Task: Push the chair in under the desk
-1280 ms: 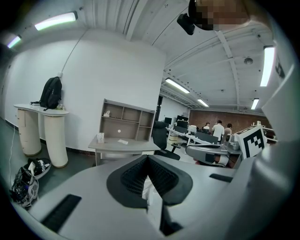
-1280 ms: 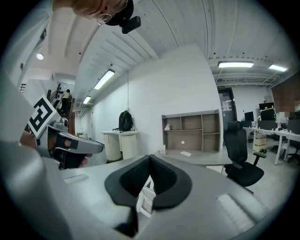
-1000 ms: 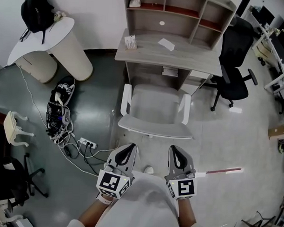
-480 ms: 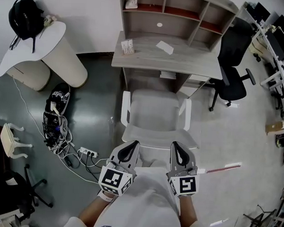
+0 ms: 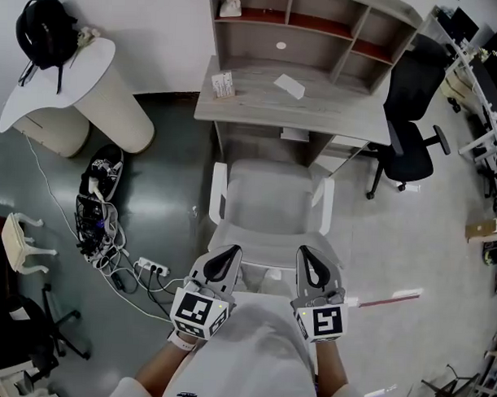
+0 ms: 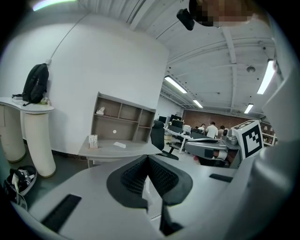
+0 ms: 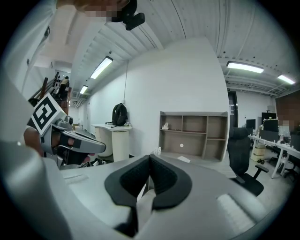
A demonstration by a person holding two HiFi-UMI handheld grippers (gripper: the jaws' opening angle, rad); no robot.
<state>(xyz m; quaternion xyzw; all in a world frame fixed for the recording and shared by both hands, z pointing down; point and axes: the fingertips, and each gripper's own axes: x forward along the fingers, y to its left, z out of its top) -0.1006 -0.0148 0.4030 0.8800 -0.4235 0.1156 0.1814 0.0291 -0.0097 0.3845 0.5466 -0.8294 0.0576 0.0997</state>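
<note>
A white chair [image 5: 271, 201] with two armrests stands in front of the grey wooden desk [image 5: 260, 100], its seat front at the desk's edge and its back toward me. My left gripper [image 5: 229, 252] and right gripper [image 5: 304, 253] are side by side, both shut and holding nothing. Their tips lie over the top of the chair's backrest [image 5: 271, 250]; I cannot tell whether they touch it. In the left gripper view the shut gripper [image 6: 147, 159] points at the desk [image 6: 117, 147]. The right gripper [image 7: 150, 157] faces the desk's shelf unit [image 7: 194, 133].
A black office chair [image 5: 410, 110] stands right of the desk. At the left are a white counter [image 5: 82, 74] with a black backpack [image 5: 43, 28], and a power strip [image 5: 152, 268] with tangled cables on the floor. A red-and-white stick [image 5: 387, 300] lies at the right.
Both grippers have come forward from behind the chair until their tips overlap its backrest. The chair now stands straighter and nearer in front of the desk.
</note>
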